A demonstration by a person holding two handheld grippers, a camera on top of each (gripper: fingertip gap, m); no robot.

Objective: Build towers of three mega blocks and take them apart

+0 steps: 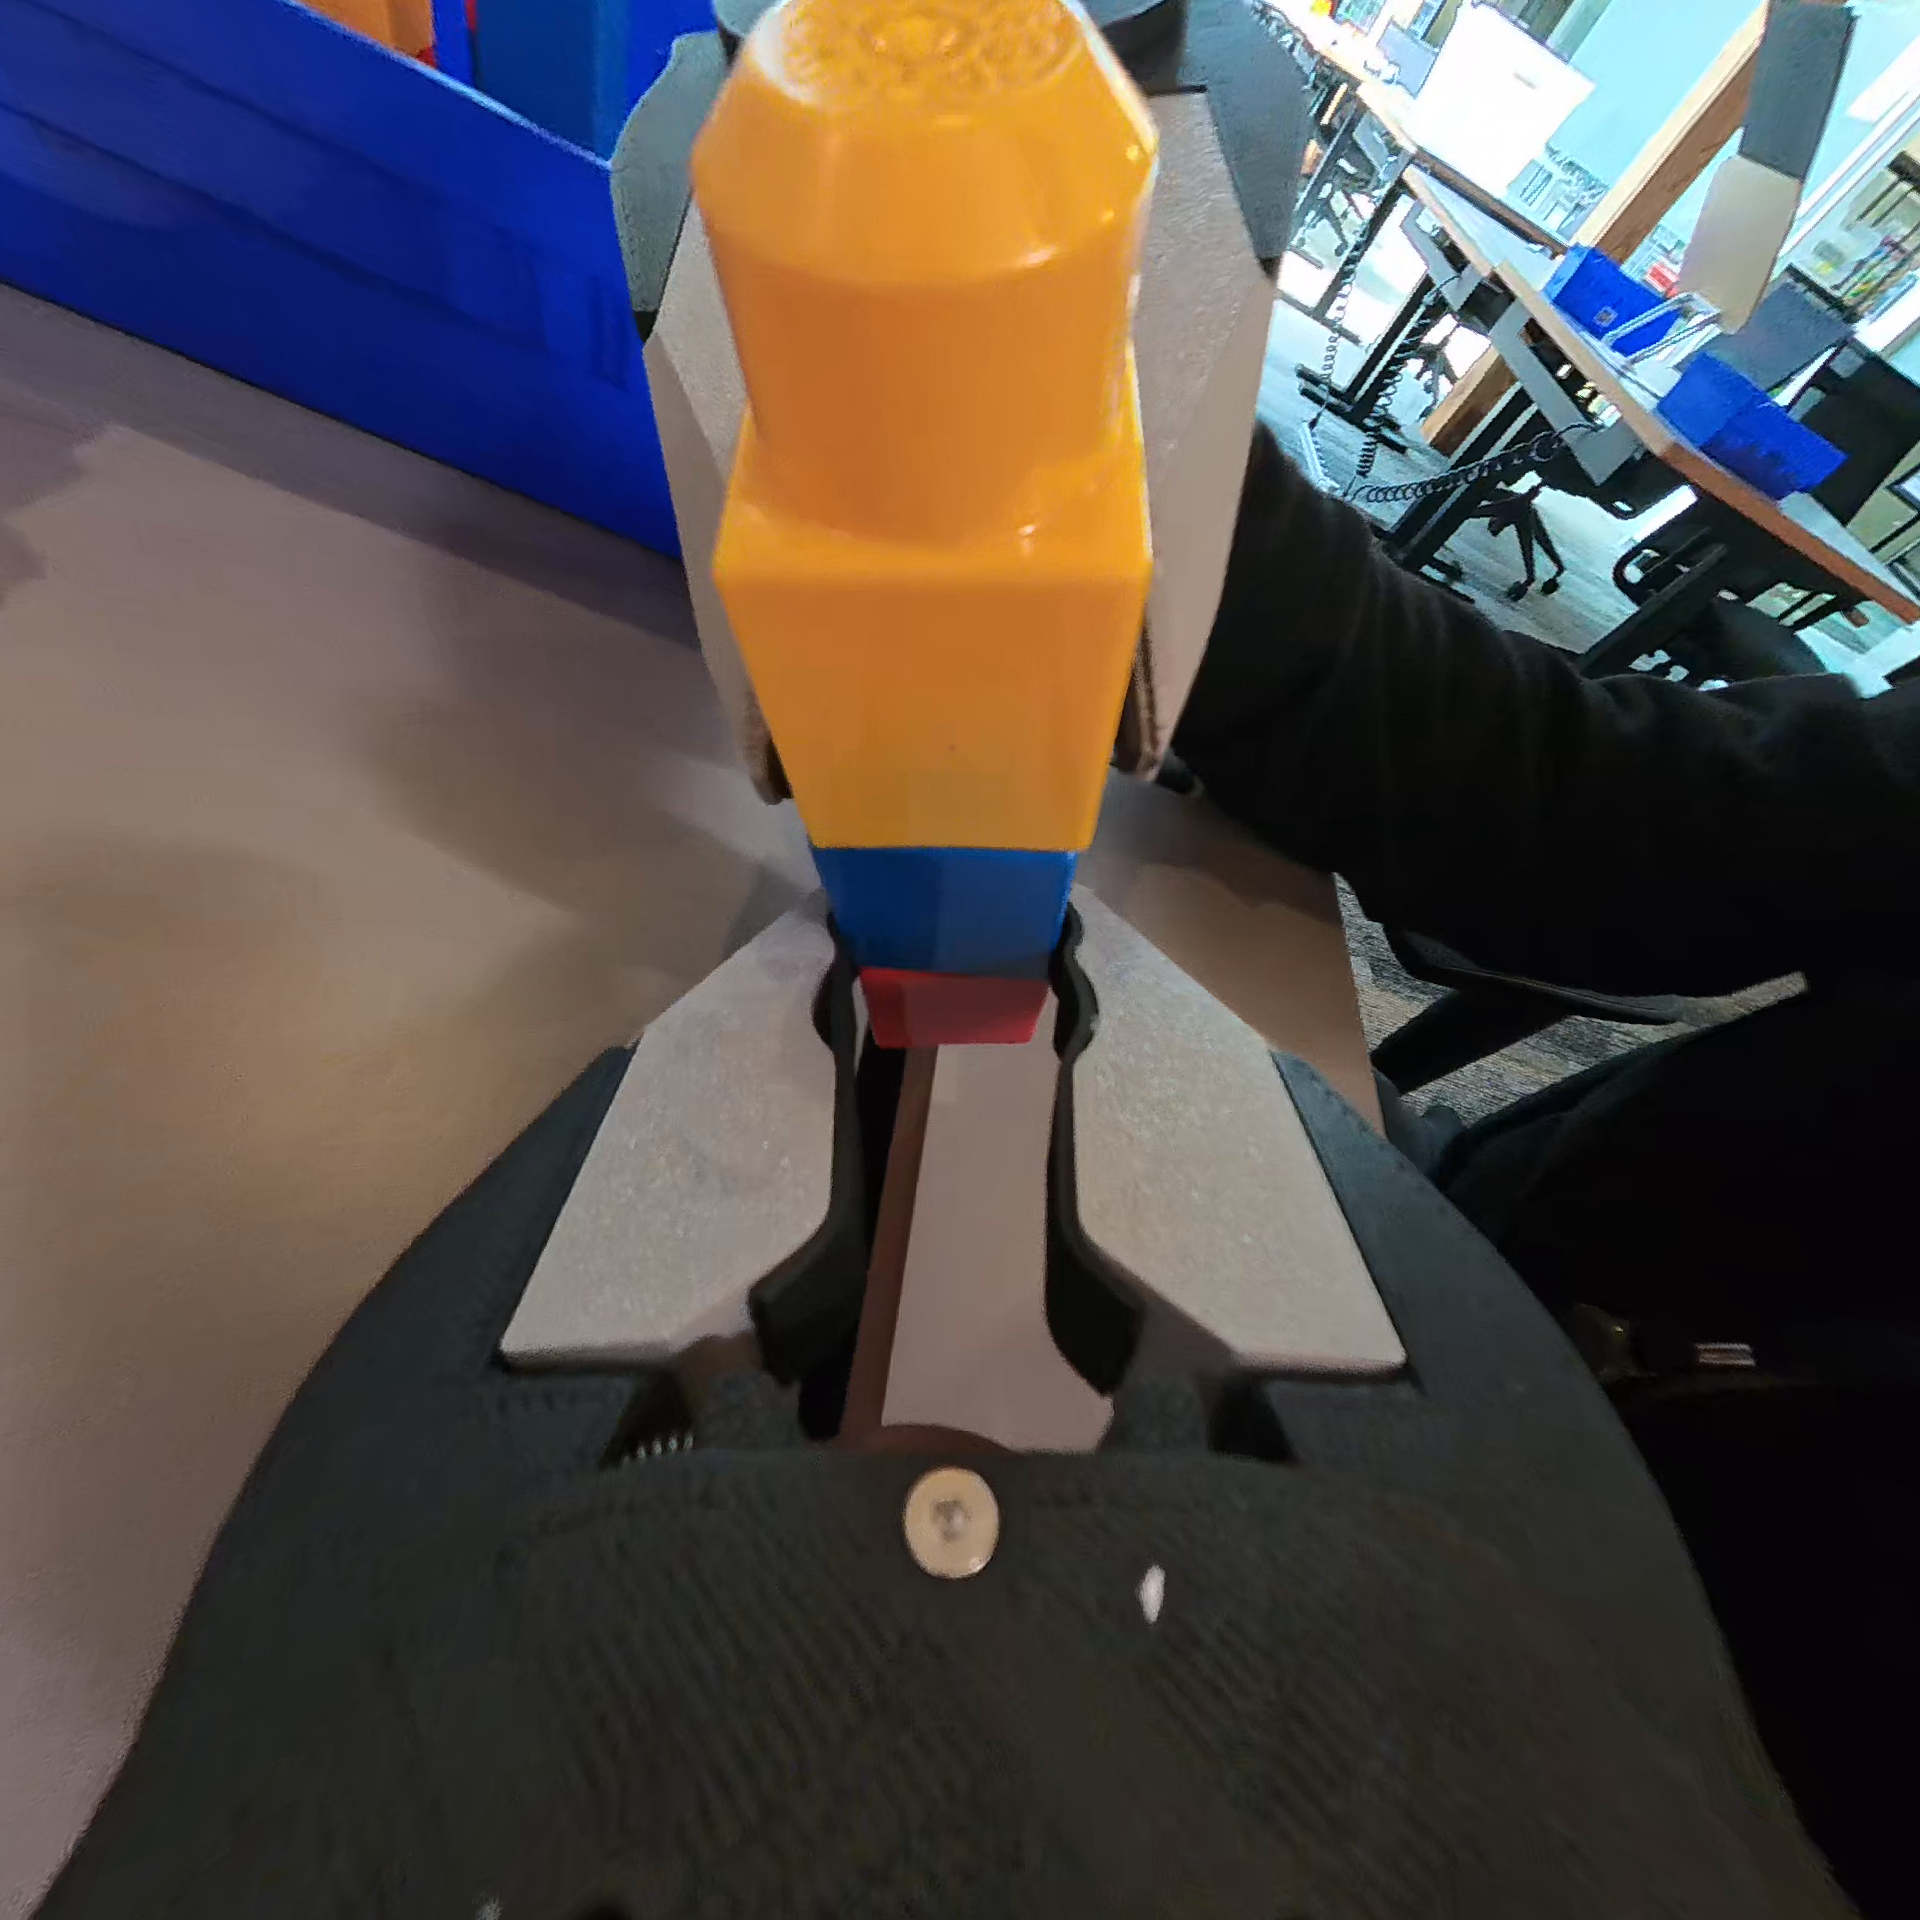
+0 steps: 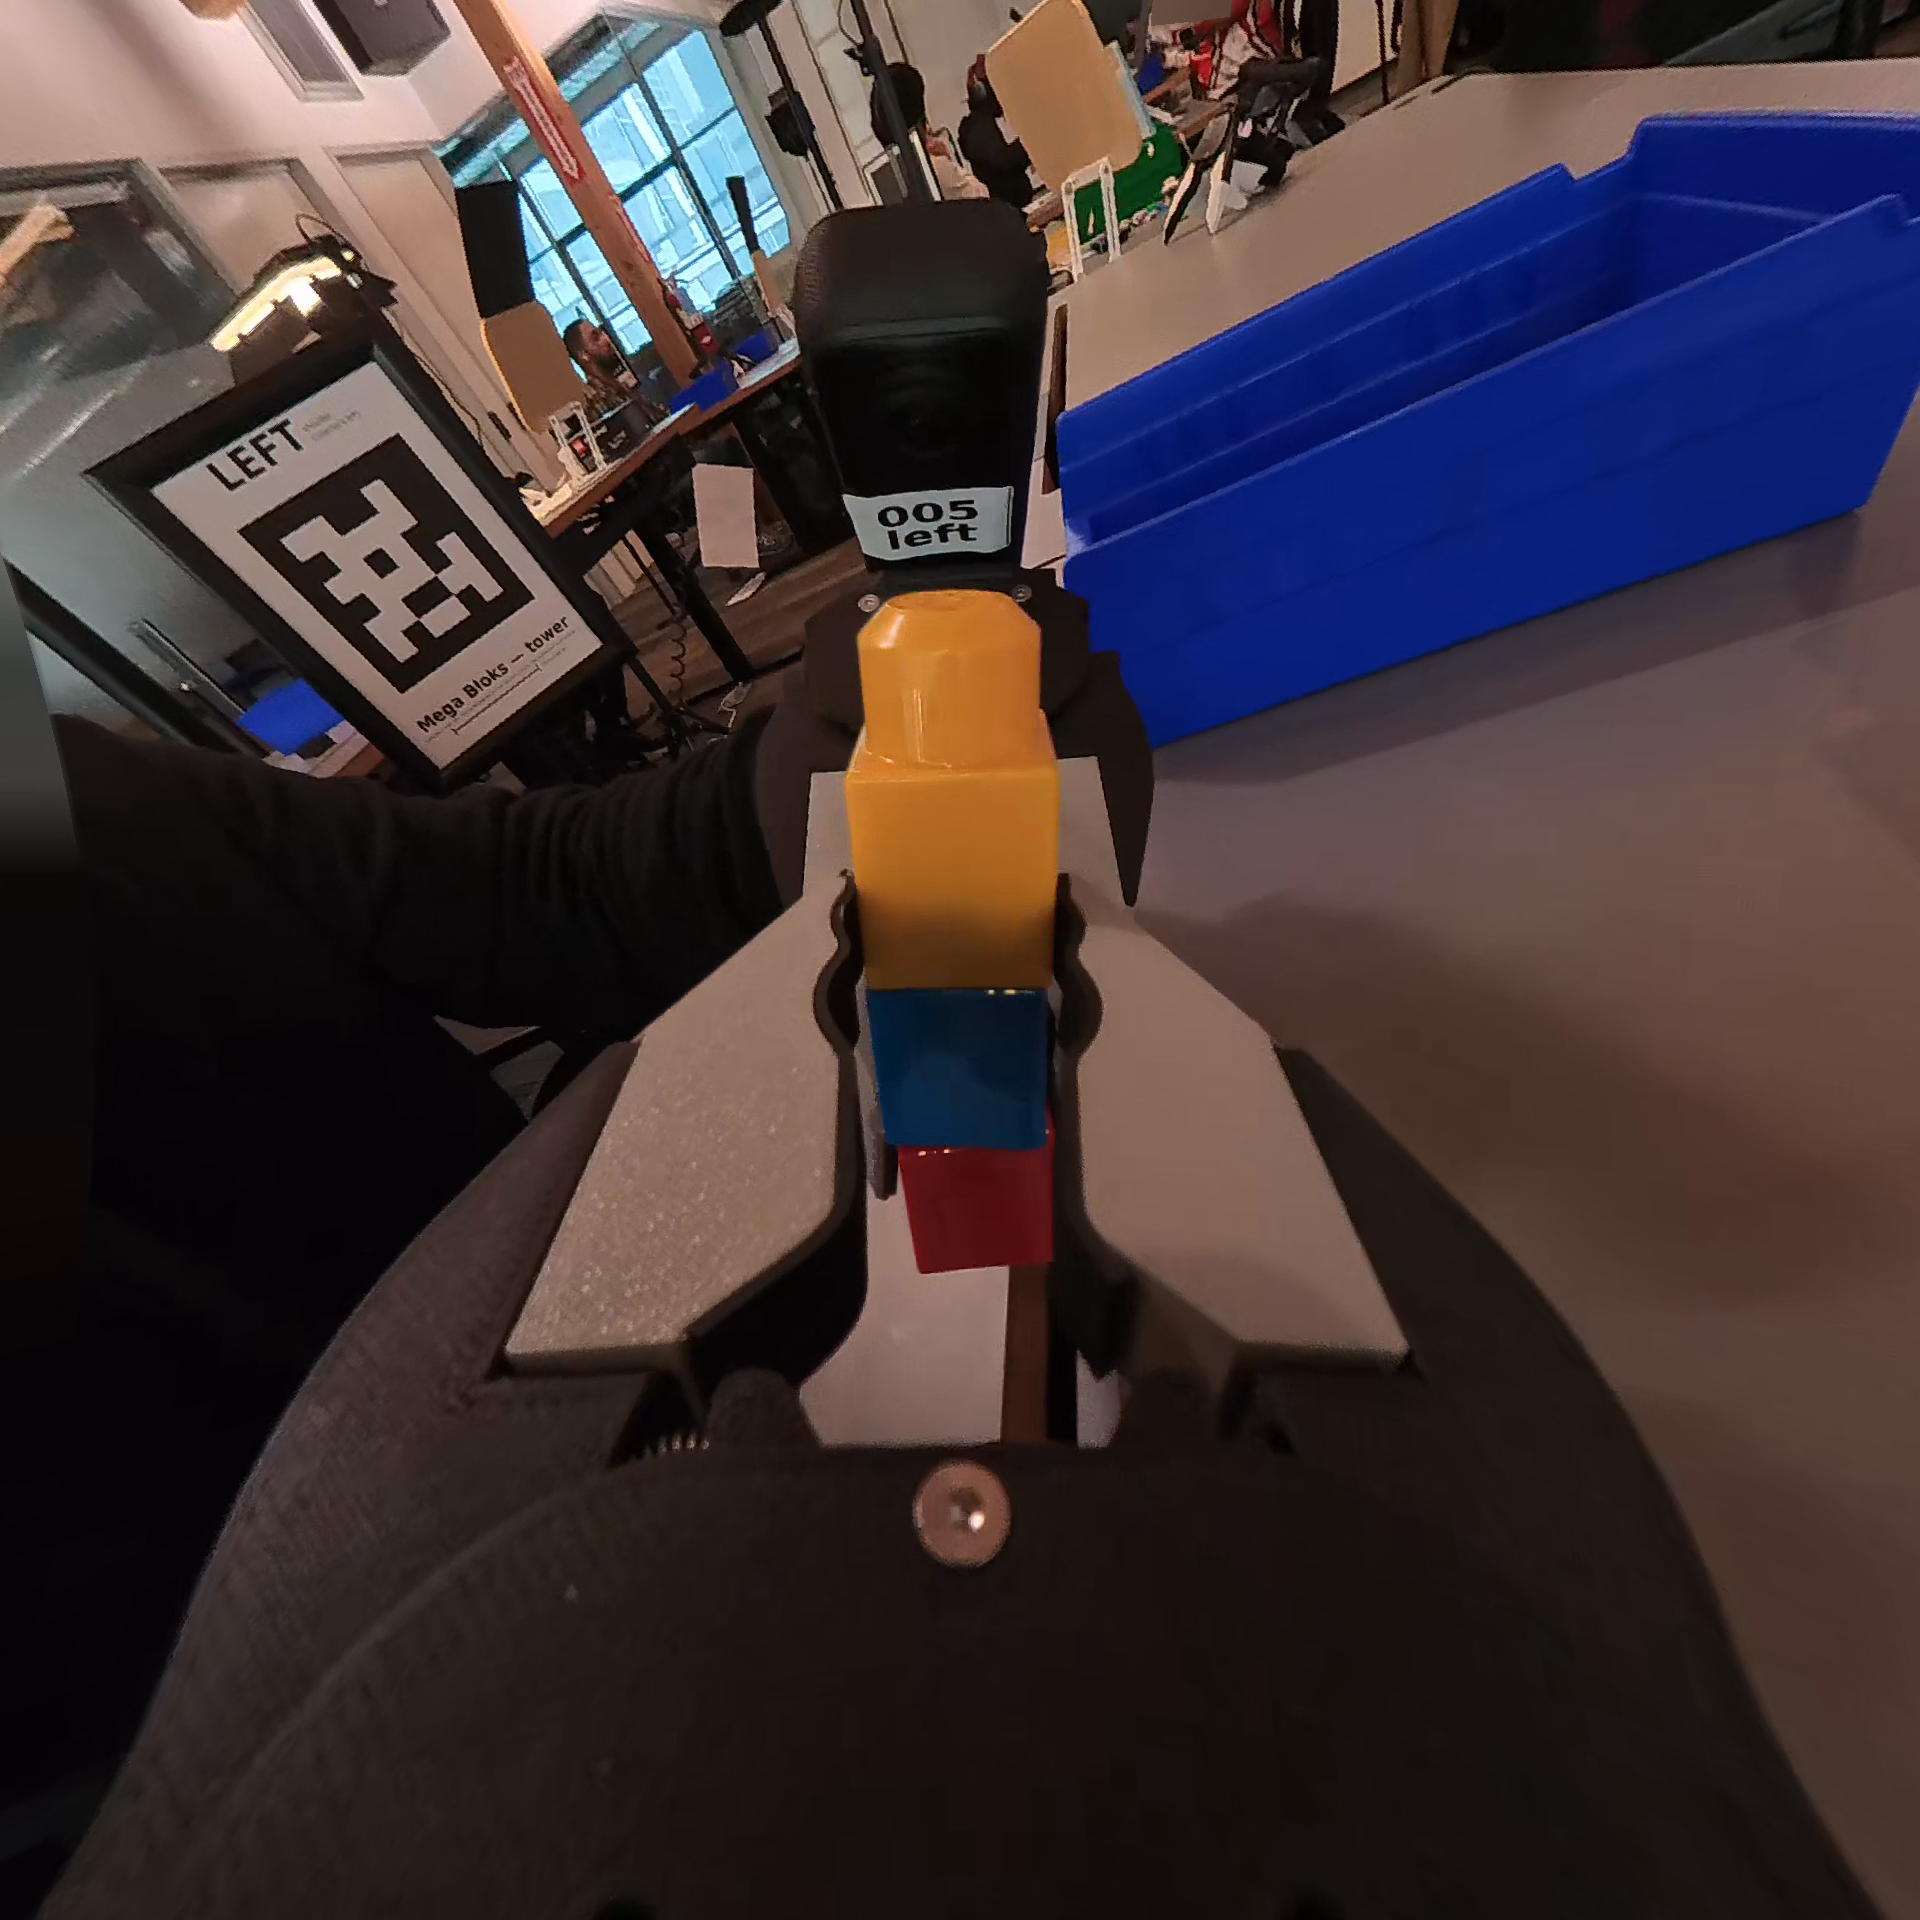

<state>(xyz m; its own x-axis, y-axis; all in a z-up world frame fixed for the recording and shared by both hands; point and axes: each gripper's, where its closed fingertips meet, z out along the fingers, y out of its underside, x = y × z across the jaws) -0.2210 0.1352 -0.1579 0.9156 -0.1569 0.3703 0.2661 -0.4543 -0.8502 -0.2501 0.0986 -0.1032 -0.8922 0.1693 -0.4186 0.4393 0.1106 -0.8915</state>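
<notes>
A three-block tower is held between both grippers over the grey table [image 1: 312,831]: a yellow block [image 1: 925,499] at one end, a blue block [image 1: 951,904] in the middle, a red block [image 1: 951,1006] at the other end. My left gripper [image 1: 951,977] is shut on the tower where blue meets red. My right gripper [image 2: 956,956] is shut on the yellow block [image 2: 951,852], just beyond the blue block [image 2: 956,1070] and red block [image 2: 977,1205]. The grippers face each other. The right gripper's grey fingers [image 1: 1195,468] show behind the yellow block.
A blue plastic bin [image 2: 1455,468] sits on the table [image 2: 1558,1039] beyond the tower; it also shows in the left wrist view [image 1: 312,260]. A person's black sleeve [image 1: 1507,727] lies to the right. A marker sign [image 2: 374,561] stands off the table edge. The grippers' ends are close to 7 centimeters from one another.
</notes>
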